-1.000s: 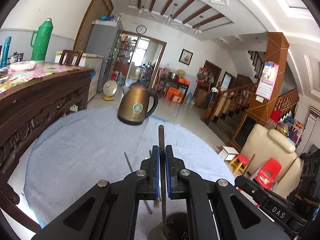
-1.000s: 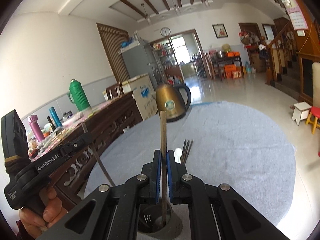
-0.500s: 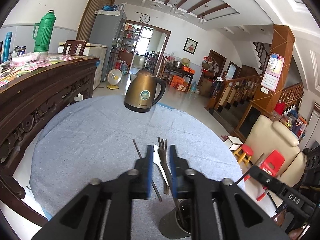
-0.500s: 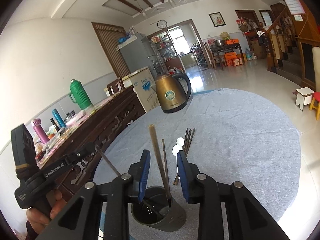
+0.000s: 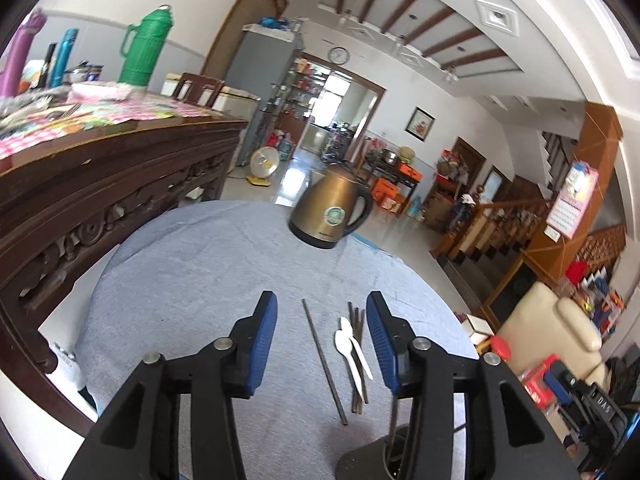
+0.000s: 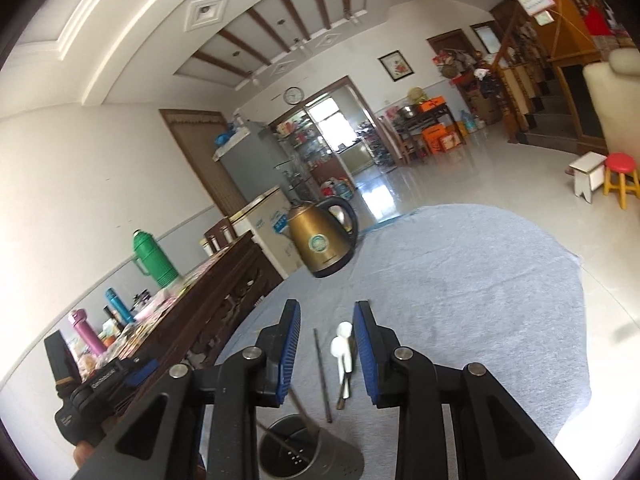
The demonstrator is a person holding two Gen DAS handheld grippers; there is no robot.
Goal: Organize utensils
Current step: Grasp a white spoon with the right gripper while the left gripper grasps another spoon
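Both the left gripper [image 5: 322, 340] and right gripper [image 6: 326, 354] gape empty above the grey cloth [image 5: 192, 280], where 2 white spoons [image 5: 352, 348] lie among dark chopsticks [image 5: 324, 360] just beyond the near metal holder [image 6: 310, 454]

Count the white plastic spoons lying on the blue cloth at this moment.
2. Both white spoons lie side by side on the blue cloth, overlapping the bundle of dark chopsticks, right of the lone chopstick. More could be hidden under the bundle.

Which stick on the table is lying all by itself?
The single dark chopstick, alone on the blue-grey cloth. The other chopsticks lie bunched together to its right, under the two white spoons.
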